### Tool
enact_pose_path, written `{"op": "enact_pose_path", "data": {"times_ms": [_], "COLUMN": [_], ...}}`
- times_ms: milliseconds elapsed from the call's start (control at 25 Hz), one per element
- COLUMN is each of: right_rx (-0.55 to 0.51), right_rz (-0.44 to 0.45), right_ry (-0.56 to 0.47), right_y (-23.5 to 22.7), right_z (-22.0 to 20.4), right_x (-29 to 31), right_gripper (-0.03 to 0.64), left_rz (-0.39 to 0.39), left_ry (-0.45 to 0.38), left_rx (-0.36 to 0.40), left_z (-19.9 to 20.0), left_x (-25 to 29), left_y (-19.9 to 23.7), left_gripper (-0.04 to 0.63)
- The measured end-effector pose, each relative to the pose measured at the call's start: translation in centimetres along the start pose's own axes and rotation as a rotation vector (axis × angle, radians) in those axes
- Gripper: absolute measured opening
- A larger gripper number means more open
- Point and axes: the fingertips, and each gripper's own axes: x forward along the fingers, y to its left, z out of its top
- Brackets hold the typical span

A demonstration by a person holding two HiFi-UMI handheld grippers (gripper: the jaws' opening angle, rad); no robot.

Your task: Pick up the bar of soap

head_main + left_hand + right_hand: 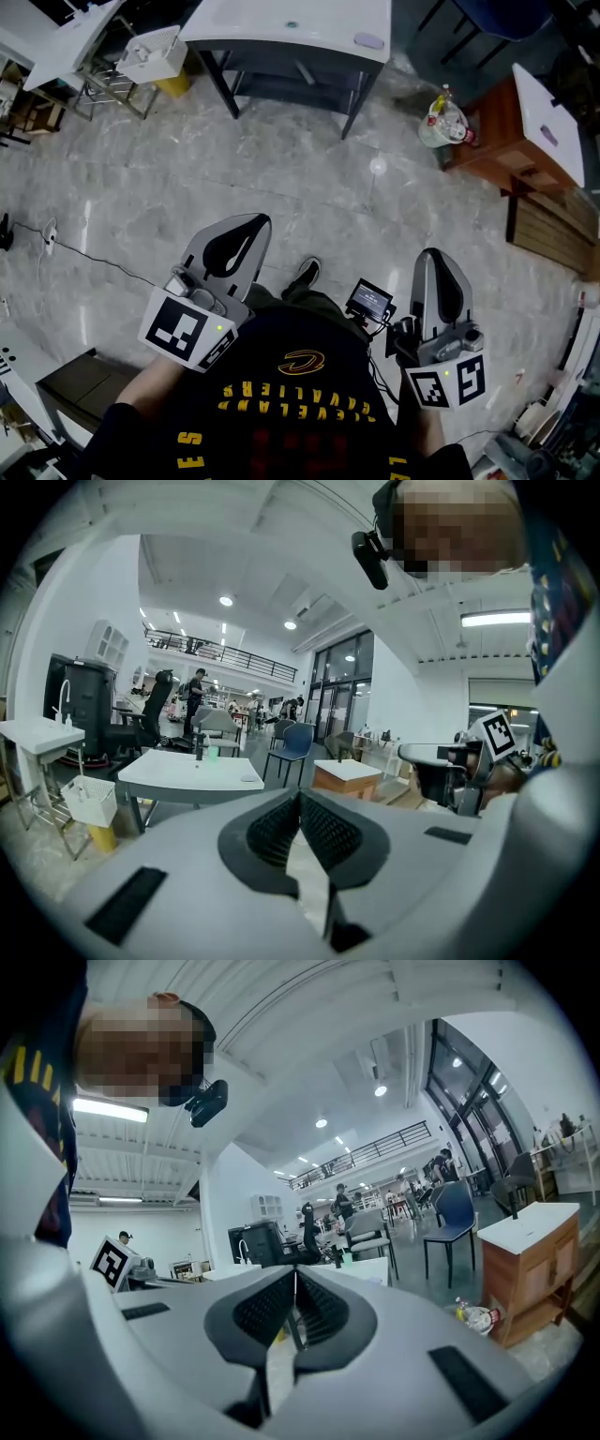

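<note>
Soap bar (368,40), a small pale lilac oval, lies near the right front corner of a white-topped, dark-legged bench (281,23) at the far side of a grey marble-patterned floor (281,178). Both grippers are well apart from it, held close to the body of a person in a dark shirt with yellow lettering (300,394), who is seen from above.

The grey plastic left gripper (255,223) points up and to the right in the head view. Its ribbed black pads (281,822) are pressed together with nothing between them. The grey plastic right gripper (436,255) points straight up the picture, and it is likewise closed and empty.

A clear plastic bag holding bottles (442,122) sits on the floor to the right of the bench. Beside the bag stands a brown wooden cabinet with a white top (497,141), and a second pale oval (548,136) lies on that top. A white slatted basket (155,52) sits to the left of the bench.
</note>
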Motion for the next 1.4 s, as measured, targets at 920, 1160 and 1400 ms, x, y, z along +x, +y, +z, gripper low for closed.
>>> {"op": "enact_pose_path", "data": {"times_ms": [920, 1160, 1400], "right_rx": [-0.073, -0.07, -0.066], "right_rz": [-0.059, -0.132, -0.166], "right_ry": [0.05, 0.065, 0.097], "right_y": [-2.2, -1.5, -0.6], "right_z": [1.0, 1.3, 1.0], "right_x": [14.8, 20.3, 24.1], "right_gripper": [0.017, 0.017, 0.017], "left_rz": [-0.135, -0.177, -0.191], "left_ry": [0.014, 0.027, 0.036], "left_rx": [-0.009, -0.04, -0.069], "left_z": [2.7, 3.4, 3.6], "left_x": [11.9, 14.4, 15.7], "left_y": [10.7, 17.1, 21.4], "left_gripper": [0.011, 0.011, 0.011]}}
